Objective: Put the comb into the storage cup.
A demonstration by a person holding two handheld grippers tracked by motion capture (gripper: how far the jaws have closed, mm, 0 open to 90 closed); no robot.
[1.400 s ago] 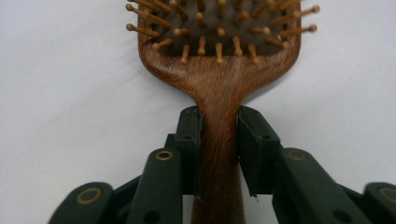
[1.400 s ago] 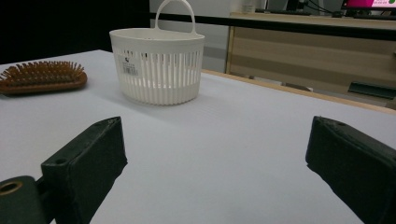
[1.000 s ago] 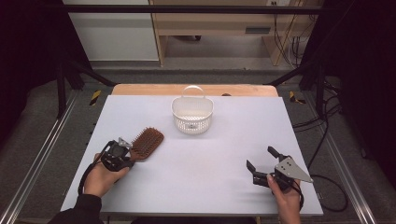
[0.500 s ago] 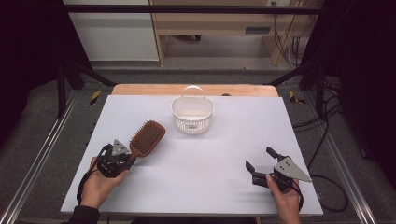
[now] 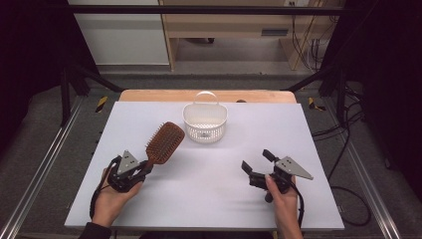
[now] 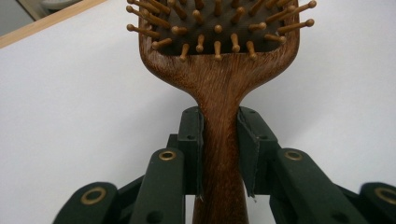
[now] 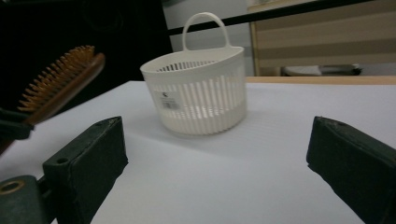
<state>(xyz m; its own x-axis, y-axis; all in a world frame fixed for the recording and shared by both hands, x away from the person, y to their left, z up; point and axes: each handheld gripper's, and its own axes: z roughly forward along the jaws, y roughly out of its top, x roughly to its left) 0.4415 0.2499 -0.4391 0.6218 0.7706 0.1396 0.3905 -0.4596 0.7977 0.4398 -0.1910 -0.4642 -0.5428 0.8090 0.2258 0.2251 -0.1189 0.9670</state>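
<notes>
1. High view count, largest first: one white table [image 5: 214, 199], one white slotted basket [image 5: 204, 123] with a loop handle, one wooden paddle hairbrush [image 5: 162, 143], two hand-held grippers.
2. Basket stands upright at the far middle of the table, handle toward the far edge. In the right gripper view the basket [image 7: 201, 95] sits ahead between the two jaws, well apart from them.
3. Hairbrush: at the left of the table, nearer the person than the basket and to its left, not touching it. Long axis runs diagonally, head toward the far right (toward the basket), handle toward the near left. Bristles face up. In the right gripper view the head [image 7: 63, 81] appears tilted and raised off the table.
4. Left gripper [image 5: 142, 171]: clamped on the hairbrush handle. In the left gripper view both pads [image 6: 191, 144] press the narrow neck of the handle [image 6: 222, 140] just below the head. Left hand [image 5: 110, 199] grips from beneath, forearm coming in from the near left.
5. Right gripper [image 5: 259, 162]: jaws spread wide, nothing between them, pointing far-left. Right hand [image 5: 283, 199] holds it low over the near right of the table.
</notes>
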